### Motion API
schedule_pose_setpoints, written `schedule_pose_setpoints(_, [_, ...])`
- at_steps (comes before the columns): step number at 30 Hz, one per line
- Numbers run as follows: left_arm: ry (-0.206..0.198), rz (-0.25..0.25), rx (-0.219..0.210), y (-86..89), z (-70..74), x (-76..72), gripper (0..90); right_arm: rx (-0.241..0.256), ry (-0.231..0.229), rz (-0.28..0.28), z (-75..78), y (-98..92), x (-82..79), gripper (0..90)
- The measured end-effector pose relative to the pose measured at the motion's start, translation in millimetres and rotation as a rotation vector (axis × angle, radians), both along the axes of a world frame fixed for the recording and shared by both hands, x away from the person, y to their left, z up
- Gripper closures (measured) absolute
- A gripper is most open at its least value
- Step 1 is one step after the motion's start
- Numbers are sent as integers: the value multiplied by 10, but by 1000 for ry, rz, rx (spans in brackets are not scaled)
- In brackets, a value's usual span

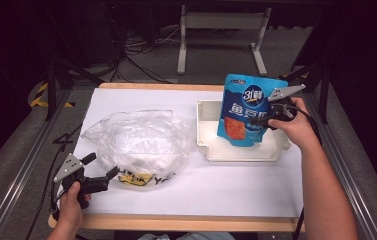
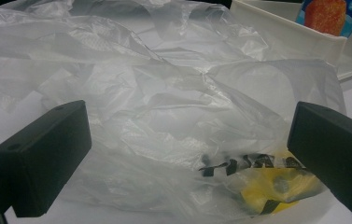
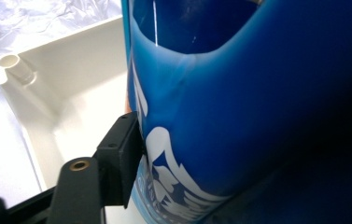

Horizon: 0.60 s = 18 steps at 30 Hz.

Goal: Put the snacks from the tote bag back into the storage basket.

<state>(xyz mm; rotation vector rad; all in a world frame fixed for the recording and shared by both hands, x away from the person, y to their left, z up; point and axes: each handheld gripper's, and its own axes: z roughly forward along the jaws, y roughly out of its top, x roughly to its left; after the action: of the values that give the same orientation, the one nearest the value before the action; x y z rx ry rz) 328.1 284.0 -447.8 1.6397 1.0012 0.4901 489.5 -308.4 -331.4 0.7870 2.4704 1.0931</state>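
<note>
- While the right gripper (image 1: 271, 117) holds the blue snack pouch (image 1: 245, 110) upright over the white tray (image 1: 203, 125) at the right of the high view, its jaws are clamped on the pouch's right edge; that grip should stay firm so the slick film does not slip.
- Judging by the layout, the pouch is likely headed for the clear plastic bag (image 1: 138, 145) at centre left, so it should be lifted clear of the tray wall before it travels.
- At lower left, the left gripper (image 1: 101, 180) has its jaws spread wide, holding nothing, just at the bag's near edge by the yellow print (image 2: 269, 189).
- Pinching one layer of that rim and raising it would open a mouth for the pouch.
- Thin film tears and clings, so the pull should be gentle on the white surface (image 1: 226, 185).
</note>
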Motion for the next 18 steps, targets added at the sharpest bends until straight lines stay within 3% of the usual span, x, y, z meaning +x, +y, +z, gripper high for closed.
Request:
schedule_pose_setpoints(10, [2, 3, 0, 0, -5, 2, 4, 10, -11, -38, -42, -92, -78, 300])
schedule_pose_setpoints(18, [5, 2, -2, -9, -7, 7, 4, 73, -22, -65, -4, -97, -194, 241])
